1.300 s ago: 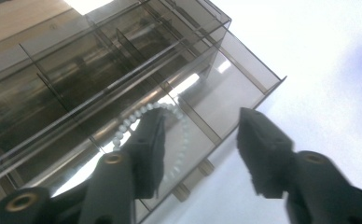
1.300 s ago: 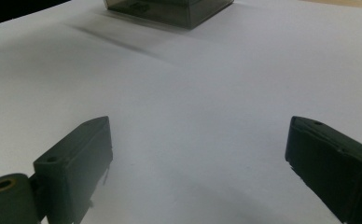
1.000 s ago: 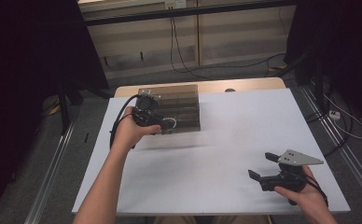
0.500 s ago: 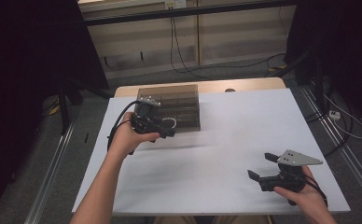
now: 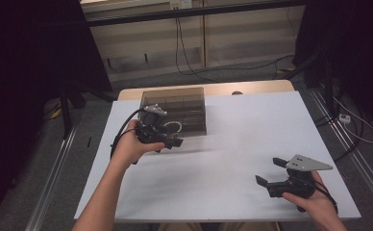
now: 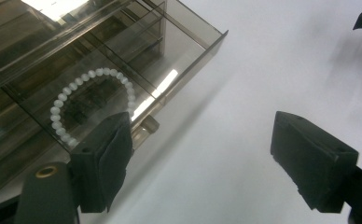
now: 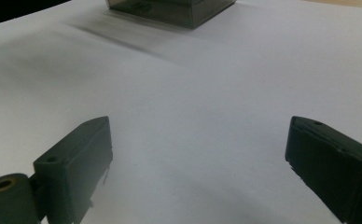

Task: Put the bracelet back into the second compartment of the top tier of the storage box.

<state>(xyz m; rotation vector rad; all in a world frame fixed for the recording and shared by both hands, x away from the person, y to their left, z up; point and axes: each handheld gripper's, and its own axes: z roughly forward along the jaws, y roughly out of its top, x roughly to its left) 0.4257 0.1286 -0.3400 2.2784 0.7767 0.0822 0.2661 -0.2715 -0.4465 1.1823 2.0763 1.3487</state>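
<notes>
Since the earlier frames, the left gripper (image 5: 167,140) has drawn back from the smoked box (image 5: 175,109) toward the near side of the table, and the drawer (image 6: 123,84) now stands pulled out of the box front. The right gripper (image 5: 269,174) has held its place at the near right.

Left gripper: jaws spread wide, nothing between them. In the left gripper view one pad (image 6: 109,158) lies just beside the small knob (image 6: 147,125) on the drawer front; whether it touches cannot be told. The other pad (image 6: 312,161) is over bare table.

Drawer: open, projecting from the near face of the box. A white bead bracelet (image 6: 93,100) lies in a ring inside it, visible through the tinted wall. In the high view the bracelet (image 5: 174,128) shows pale at the near edge of the box, just beside the left gripper.

Box: translucent, dark-tinted, divided into compartments, on the far left part of the white table (image 5: 252,139).

Right gripper: jaws released and wide apart, empty, held low over the near right of the table, well apart from the box. In the right gripper view the box (image 7: 170,10) appears at the far edge.
</notes>
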